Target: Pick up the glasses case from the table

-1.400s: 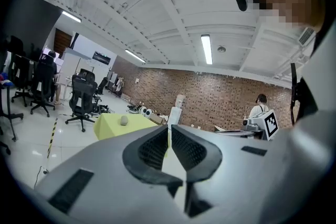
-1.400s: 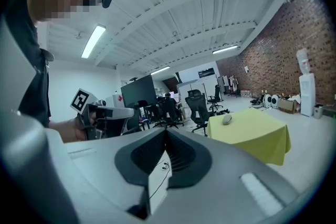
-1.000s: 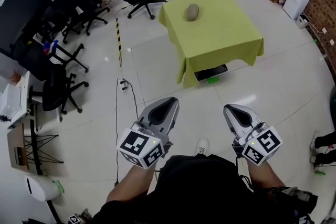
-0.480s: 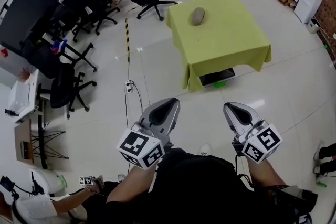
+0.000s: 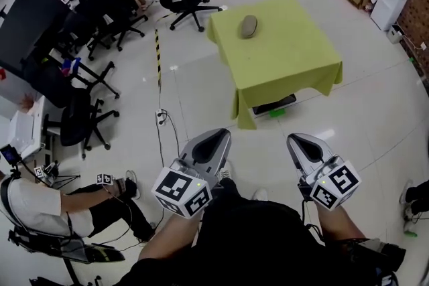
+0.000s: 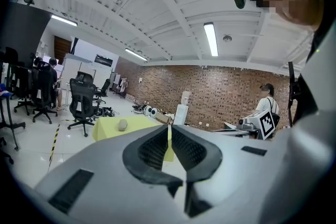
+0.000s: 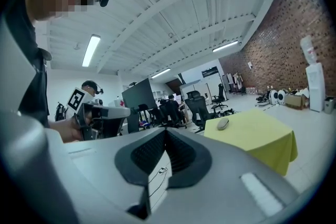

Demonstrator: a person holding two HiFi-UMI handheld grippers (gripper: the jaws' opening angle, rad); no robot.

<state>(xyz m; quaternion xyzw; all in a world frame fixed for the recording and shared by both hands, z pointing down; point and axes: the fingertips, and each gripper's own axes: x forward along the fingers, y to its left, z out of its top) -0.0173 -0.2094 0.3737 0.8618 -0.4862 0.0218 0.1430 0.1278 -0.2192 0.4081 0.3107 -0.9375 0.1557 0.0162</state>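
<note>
Markers of black and white squares cover the cube [image 5: 182, 189] on the left gripper [image 5: 216, 136] and its twin [image 5: 335, 185] on the right gripper [image 5: 299, 140]. The grey-brown, oval, pebble-like glasses case [image 5: 249, 26] lies near the far left corner of the square table draped in yellow-green cloth [image 5: 295, 63], well apart from both tools. Each gripper hovers over the white floor tiles [image 5: 375, 124], jaws pressed together with nothing between them.
</note>
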